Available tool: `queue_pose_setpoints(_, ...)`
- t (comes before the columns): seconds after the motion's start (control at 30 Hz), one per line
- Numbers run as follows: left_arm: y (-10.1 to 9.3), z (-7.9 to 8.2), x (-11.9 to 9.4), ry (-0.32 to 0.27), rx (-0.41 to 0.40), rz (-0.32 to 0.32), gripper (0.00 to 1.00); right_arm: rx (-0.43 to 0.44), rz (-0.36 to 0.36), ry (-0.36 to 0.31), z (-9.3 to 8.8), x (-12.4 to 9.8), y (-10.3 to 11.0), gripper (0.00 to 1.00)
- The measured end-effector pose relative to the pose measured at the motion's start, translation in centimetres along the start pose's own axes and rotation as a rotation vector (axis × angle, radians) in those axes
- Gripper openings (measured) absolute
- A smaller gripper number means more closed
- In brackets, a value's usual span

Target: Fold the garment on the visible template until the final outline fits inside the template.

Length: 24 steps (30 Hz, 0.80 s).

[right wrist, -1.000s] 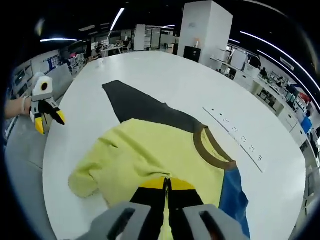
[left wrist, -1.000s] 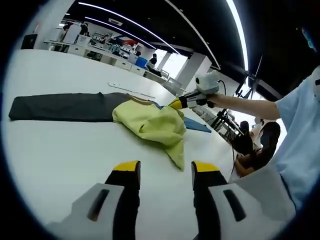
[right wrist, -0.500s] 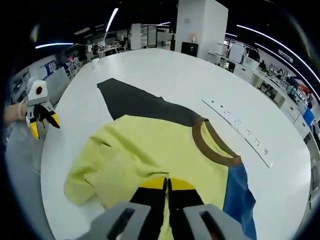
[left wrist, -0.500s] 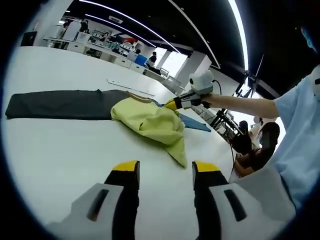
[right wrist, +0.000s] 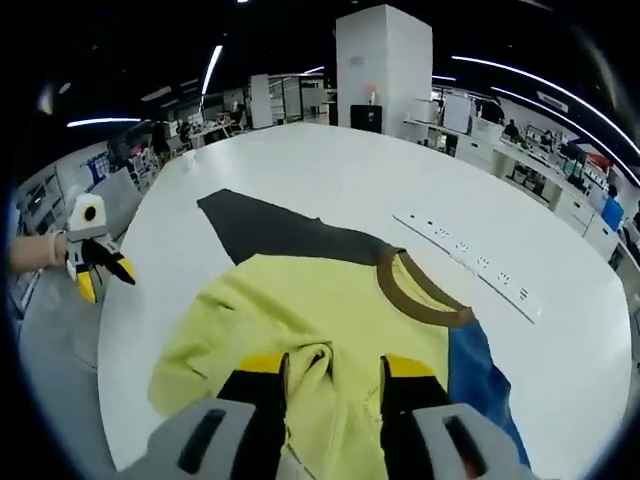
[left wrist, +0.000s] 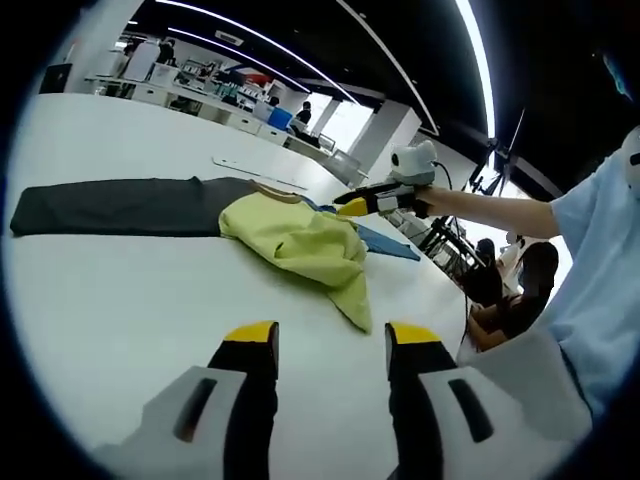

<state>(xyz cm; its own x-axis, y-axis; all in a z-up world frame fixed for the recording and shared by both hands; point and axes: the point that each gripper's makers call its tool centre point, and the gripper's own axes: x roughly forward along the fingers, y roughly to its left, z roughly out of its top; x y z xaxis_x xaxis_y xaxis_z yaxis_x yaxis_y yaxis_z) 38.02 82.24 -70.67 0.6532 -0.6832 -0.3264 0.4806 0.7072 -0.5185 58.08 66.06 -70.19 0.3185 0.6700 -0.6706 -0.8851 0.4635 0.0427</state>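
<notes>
Right tool [right wrist: 332,366] hung open over the bunched shirt [right wrist: 300,320], apparently for regripping; left tool [left wrist: 328,338] open, well short of it.

Yellow-green garment [right wrist: 300,330] with a brown collar band [right wrist: 420,305]; beneath it a dark grey template [right wrist: 275,228] and a blue patch [right wrist: 480,375]. White table [right wrist: 330,175], carrying a pale strip [right wrist: 470,267] dotted with small dark marks. Left gripper [left wrist: 318,345] and right gripper [right wrist: 325,370] alike: black jaws, yellow tips, grey bodies. Light blue sleeve [left wrist: 600,250] at the edge of the left gripper view.
</notes>
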Motion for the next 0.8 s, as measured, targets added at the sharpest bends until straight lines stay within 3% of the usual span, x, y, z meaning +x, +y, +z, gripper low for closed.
queue_pose_setpoints(0.4, -0.3, -0.2, 0.1, -0.001, 0.001, -0.006, 0.39, 0.023, 0.036, -0.009, -1.4, -2.0, 2.0, 0.49)
queue_pose_setpoints(0.6, -0.5, -0.3, 0.0, -0.005, 0.001, -0.008, 0.40, 0.032, 0.034, -0.007, -2.4, -2.7, 2.5, 0.46)
queue_pose_setpoints(0.73, -0.5, -0.3, 0.0, -0.008, 0.001, -0.007, 0.40, 0.077, 0.038, 0.012, -3.3, -2.9, 2.9, 0.35)
queue_pose_setpoints(0.8, -0.6, -0.3, 0.0, -0.011, 0.000, -0.008, 0.40, 0.086, 0.040, 0.020, -3.8, -2.8, 3.1, 0.34)
